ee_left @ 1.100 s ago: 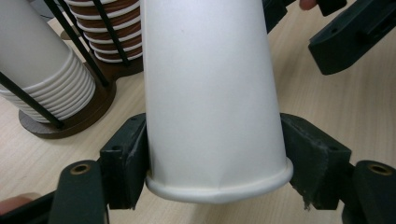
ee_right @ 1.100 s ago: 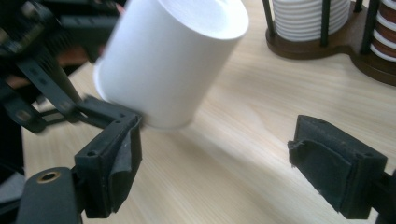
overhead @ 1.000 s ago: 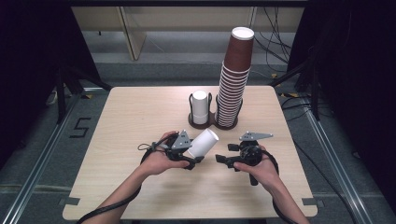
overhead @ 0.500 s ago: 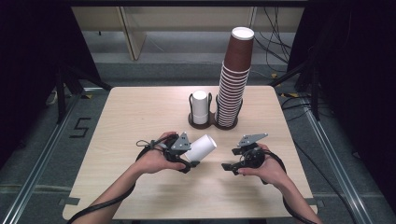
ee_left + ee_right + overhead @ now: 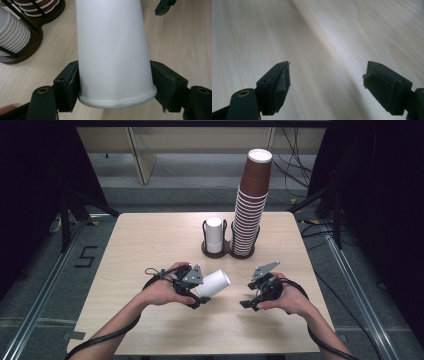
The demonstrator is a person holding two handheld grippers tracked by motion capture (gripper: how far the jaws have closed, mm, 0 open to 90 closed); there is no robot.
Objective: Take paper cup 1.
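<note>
The wooden table (image 5: 150, 245) carries everything here, and the brown cup holder (image 5: 227, 251) near its far middle serves as the landmark. In the holder's right ring stands a tall stack of brown cups (image 5: 250, 205), leaning a little, with white rims showing down its length; in the left ring sits a short stack of white cups (image 5: 214, 234), upside down. Nearer the person than the holder and a little to its left, the left gripper (image 5: 115, 82) holds a single white cup (image 5: 212, 284) on its side above the tabletop, the cup's closed end pointing up and right towards the holder. In the left gripper view both pads press on the cup's wall just above its rolled rim, so the jaws are closed on it at a moderate width. Nearer the person than the holder and to its right, the right gripper (image 5: 325, 85) hovers low over bare wood, well apart from the cup. Its jaws have just been closing, yet they stand partly open with nothing between them.
</note>
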